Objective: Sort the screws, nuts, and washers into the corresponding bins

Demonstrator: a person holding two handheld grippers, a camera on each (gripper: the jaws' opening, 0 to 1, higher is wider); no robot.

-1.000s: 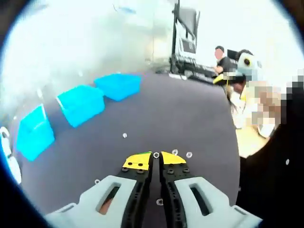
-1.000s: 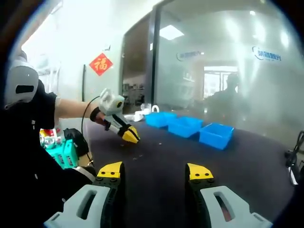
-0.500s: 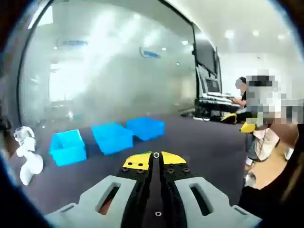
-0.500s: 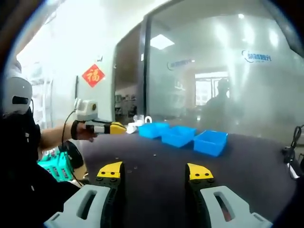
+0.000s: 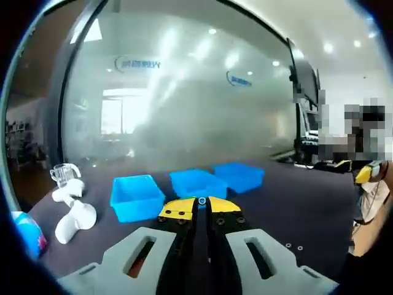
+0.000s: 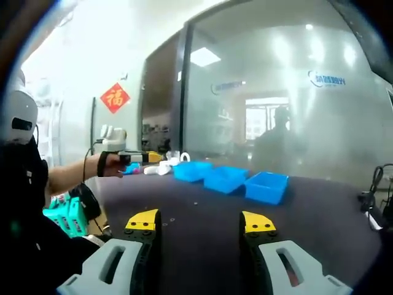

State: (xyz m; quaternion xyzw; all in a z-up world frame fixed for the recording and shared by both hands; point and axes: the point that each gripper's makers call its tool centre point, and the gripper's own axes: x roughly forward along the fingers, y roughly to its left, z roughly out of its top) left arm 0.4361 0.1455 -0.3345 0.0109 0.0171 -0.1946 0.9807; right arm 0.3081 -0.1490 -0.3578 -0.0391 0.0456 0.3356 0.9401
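Note:
My left gripper (image 5: 201,203) is shut, with a small silver ring-shaped part (image 5: 201,200) pinched at its yellow tips; I cannot tell whether it is a nut or a washer. It hangs above the dark table, just short of three blue bins: the left bin (image 5: 136,196), the middle bin (image 5: 196,183) and the right bin (image 5: 239,176). In the right gripper view the left gripper (image 6: 144,157) is held level by a hand, left of the bins (image 6: 226,179). My right gripper (image 6: 200,222) is open and holds nothing, low over the table.
White plastic pieces (image 5: 72,212) lie left of the bins. A few small loose parts (image 5: 293,247) sit on the table to the right, and others (image 6: 195,203) in front of the right gripper. A glass wall stands behind the bins. People sit at desks far right.
My left gripper has risen off the table with the silver part and swung left toward the bins, which now sit closer ahead. The right gripper stays open and nearly still.

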